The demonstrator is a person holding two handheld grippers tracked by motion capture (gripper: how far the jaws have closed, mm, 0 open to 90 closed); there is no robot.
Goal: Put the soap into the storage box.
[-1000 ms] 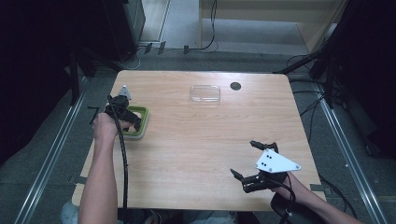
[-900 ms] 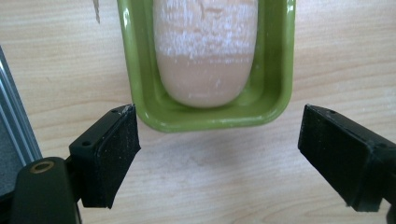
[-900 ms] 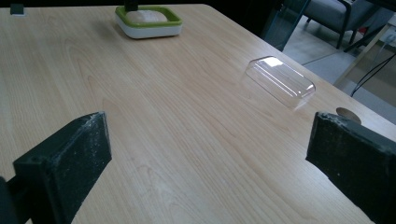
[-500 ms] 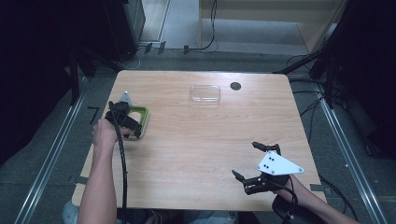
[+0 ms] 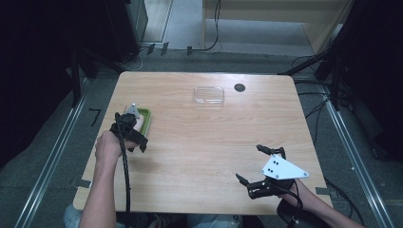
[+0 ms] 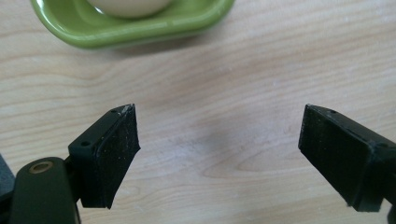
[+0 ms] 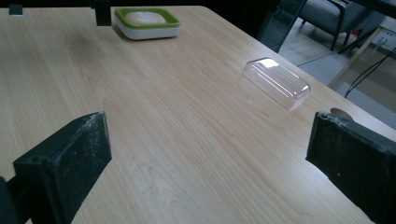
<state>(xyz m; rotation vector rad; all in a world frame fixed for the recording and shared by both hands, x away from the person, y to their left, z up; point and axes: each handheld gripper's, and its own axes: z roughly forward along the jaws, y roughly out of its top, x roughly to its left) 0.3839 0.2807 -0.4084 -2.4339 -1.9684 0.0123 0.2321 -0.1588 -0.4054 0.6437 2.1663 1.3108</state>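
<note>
Beside the green dish (image 5: 144,119), the left tool (image 5: 138,142) hangs open.

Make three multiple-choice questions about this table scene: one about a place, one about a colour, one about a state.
1. Where does the clear lid lie?
A. on the green dish
B. on the far middle of the table
C. in the right gripper

2. What colour is the dish that holds the pale soap?
A. green
B. red
C. blue

3. How are the left gripper jaws?
A. shut on the dish
B. shut on the lid
C. open, empty

Answers: 1 B, the lid sits alone near the far edge. 2 A, green rim. 3 C, bare wood shows between the jaws.
</note>
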